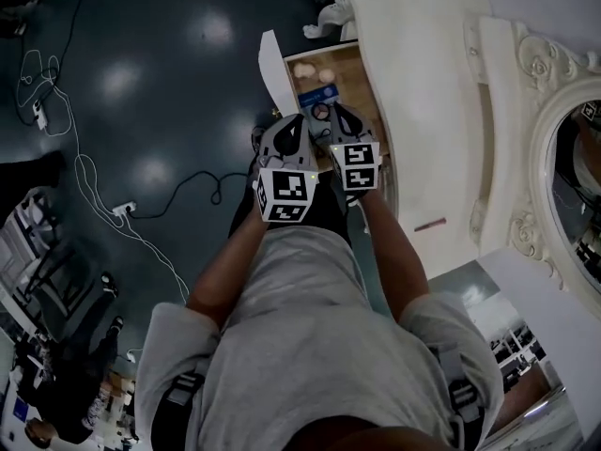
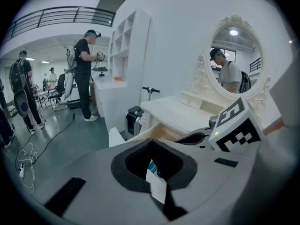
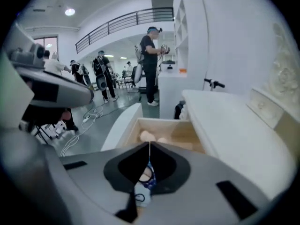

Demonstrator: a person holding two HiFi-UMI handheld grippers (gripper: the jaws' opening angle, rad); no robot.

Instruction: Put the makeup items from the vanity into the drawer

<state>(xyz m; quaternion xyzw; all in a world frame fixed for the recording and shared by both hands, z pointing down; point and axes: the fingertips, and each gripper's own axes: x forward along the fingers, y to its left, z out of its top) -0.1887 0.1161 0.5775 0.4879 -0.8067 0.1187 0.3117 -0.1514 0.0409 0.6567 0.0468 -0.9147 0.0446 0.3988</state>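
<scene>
Step in hand: I am judging that a drop-off is wrapping up. Both grippers are hovering over the open drawer (image 1: 272, 69), each carrying nothing.
Left gripper (image 1: 299, 120): its fingers are sitting together, clamping nothing I can make out. A packet is showing through the gap behind the tips, lying below.
Right gripper (image 1: 332, 112): its fingers are pressing together, empty.
Drawer contents: a blue-and-white packet (image 1: 315, 95) is lying mid-drawer, and beige puffs (image 1: 310, 69) are sitting beyond it, toward the far side wall.
Left to move: a slim pinkish stick (image 1: 430, 224) is lying alone on the vanity top (image 1: 423, 83), just inside its front edge, by the corner nearest me.
Next move: I am planning to send the right gripper there and spread its fingers across the stick's width. It is thin and low, so I am expecting to need the pads almost brushing the surface.
</scene>
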